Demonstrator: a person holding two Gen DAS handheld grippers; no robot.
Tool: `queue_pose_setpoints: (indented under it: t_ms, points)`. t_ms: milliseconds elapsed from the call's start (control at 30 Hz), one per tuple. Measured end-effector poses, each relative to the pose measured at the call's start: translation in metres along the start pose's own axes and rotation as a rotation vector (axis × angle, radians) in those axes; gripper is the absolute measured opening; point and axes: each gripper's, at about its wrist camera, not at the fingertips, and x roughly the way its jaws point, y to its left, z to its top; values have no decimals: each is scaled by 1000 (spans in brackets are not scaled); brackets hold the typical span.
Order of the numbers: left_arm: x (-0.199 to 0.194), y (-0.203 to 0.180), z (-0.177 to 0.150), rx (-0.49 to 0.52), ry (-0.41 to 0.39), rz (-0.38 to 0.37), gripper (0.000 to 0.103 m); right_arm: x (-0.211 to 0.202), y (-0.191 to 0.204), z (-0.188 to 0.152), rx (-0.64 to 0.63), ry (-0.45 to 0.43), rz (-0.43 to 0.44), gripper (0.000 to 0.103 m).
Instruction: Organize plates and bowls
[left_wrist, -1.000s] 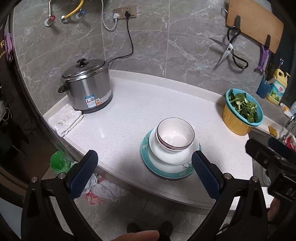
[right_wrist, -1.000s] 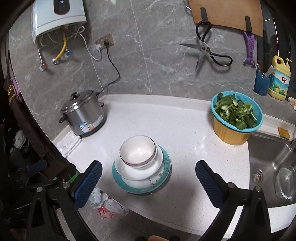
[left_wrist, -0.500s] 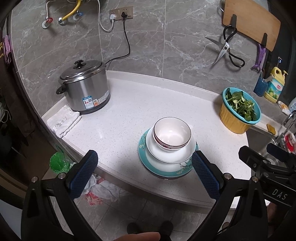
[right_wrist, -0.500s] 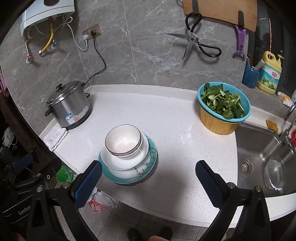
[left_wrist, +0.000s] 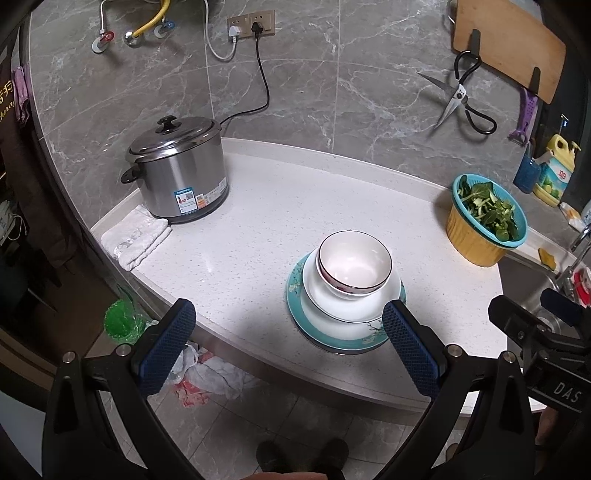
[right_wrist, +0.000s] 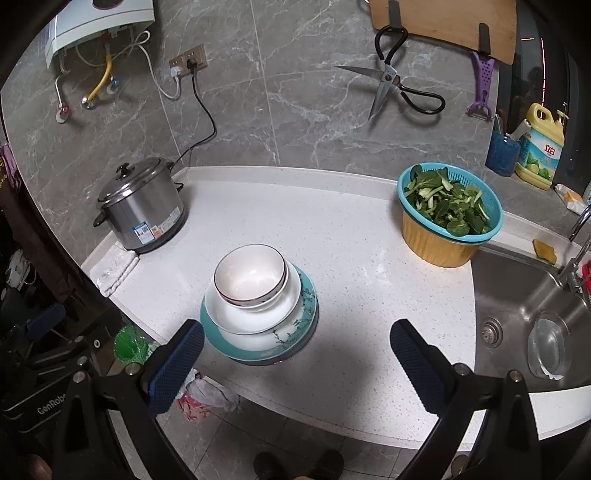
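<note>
A stack stands near the front edge of the white counter: a small dark-rimmed bowl (left_wrist: 354, 264) in a wider white bowl (left_wrist: 352, 308) on a teal-rimmed plate (left_wrist: 332, 338). The same bowl (right_wrist: 251, 275), white bowl (right_wrist: 255, 321) and plate (right_wrist: 266, 350) show in the right wrist view. My left gripper (left_wrist: 288, 345) is open and empty, held back over the counter edge. My right gripper (right_wrist: 295, 356) is open and empty, above and in front of the stack. Neither touches the dishes.
A steel rice cooker (left_wrist: 177, 171) and folded cloth (left_wrist: 135, 240) sit at the left. A teal colander of greens in a yellow tub (right_wrist: 448, 214) stands right, beside the sink (right_wrist: 532, 332) holding a glass dish. Scissors, board and soap stand by the wall.
Both grippers have pulled back and up from the counter, so the stack looks smaller and lower in view. The dishes have not moved. Both stay open.
</note>
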Motion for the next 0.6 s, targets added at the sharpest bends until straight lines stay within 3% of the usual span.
queue_pose_setpoints:
  t_ms: [600]
  points:
    - [-4, -9, -3, -10, 2, -7, 103, 0, -2, 1, -3, 8, -21, 103]
